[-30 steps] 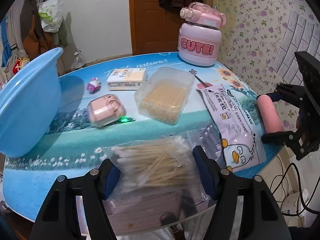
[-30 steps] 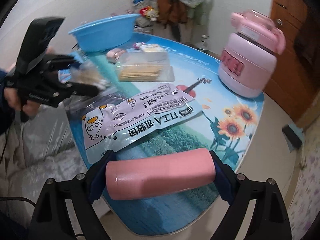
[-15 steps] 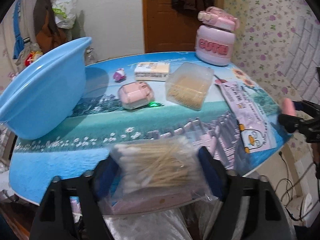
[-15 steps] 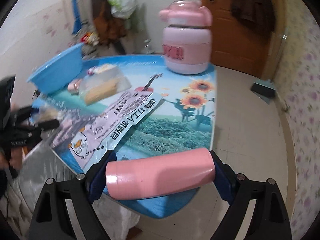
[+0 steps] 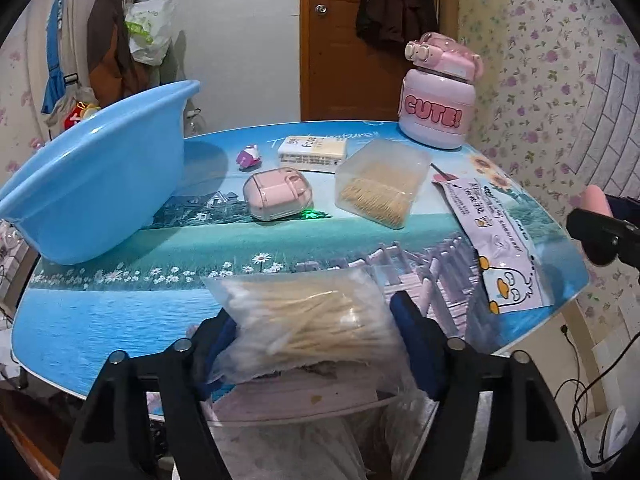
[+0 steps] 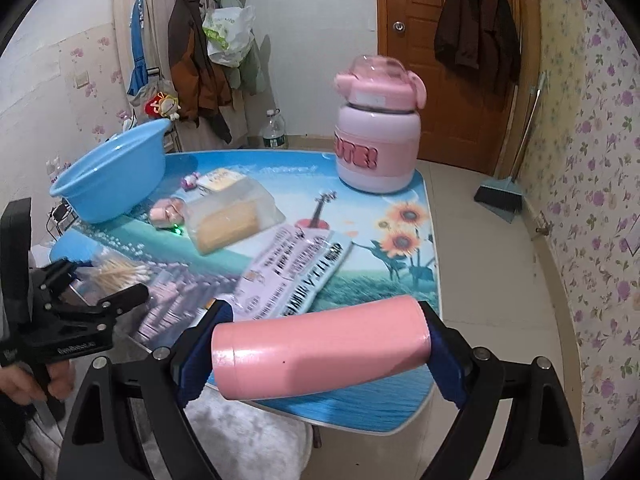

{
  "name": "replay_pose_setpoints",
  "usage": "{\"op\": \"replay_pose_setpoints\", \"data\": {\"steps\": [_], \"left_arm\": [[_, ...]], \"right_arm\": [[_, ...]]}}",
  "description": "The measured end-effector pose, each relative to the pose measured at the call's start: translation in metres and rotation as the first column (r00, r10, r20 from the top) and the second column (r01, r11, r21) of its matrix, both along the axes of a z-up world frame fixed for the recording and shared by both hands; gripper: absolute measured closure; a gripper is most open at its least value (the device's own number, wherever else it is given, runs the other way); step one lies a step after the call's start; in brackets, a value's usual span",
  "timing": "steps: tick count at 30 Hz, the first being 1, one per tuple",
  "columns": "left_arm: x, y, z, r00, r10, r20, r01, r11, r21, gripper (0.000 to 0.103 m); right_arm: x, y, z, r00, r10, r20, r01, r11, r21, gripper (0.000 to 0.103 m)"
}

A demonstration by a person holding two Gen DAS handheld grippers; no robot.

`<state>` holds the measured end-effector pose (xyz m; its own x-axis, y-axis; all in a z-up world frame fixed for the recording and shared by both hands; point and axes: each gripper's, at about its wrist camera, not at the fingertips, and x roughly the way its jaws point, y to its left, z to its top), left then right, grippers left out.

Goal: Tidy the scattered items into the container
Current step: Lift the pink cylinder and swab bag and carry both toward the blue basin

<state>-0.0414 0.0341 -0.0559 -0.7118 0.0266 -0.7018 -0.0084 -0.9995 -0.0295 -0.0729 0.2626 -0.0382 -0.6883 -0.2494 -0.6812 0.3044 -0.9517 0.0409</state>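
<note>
The left claw, whose jaws have just been closing, pinches a clear bag of cotton swabs at the worktop's near edge. The right claw clamps a pink cylinder; the blue plastic basin sits ahead-left.

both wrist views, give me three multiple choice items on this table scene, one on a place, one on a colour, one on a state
1. Where does the blue basin sit?
A. at the table's left edge
B. beside the pink jar
C. on the floor

2. What colour is the cylinder in the right gripper?
A. green
B. pink
C. white

3. What is between the jaws of the left gripper?
A. nothing
B. the duck-print packet
C. a bag of cotton swabs

Answers:
1 A, the basin stands at the left edge of the table, far from the pink jar.
2 B, its whole body is pink.
3 C, the bag lies between the jaws, while the duck-print packet lies flat on the table.
</note>
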Motion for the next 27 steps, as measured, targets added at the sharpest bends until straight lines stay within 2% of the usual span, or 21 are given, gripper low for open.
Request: {"op": "replay_pose_setpoints", "data": {"steps": [7,14,18,27], "left_arm": [[0.004,-0.007,0.007,1.000,-0.003,-0.003,0.003,1.000,0.020,0.036],[0.017,-0.021,0.043,0.995,0.005,-0.095,-0.003,1.000,0.021,0.036],[0.023,-0.035,0.063,0.993,0.016,-0.117,-0.011,0.999,0.048,0.036],[0.037,-0.064,0.106,0.979,0.033,-0.201,-0.023,0.998,0.050,0.036]], "right_arm": [[0.009,-0.021,0.018,0.999,-0.004,-0.042,0.004,1.000,0.006,0.012],[0.015,-0.030,0.034,0.997,-0.069,-0.046,0.068,0.997,-0.024,0.012],[0.020,-0.035,0.043,0.993,-0.105,-0.055,0.102,0.993,-0.054,0.012],[0.029,-0.061,0.073,0.989,-0.087,-0.119,0.081,0.995,-0.058,0.012]]}}
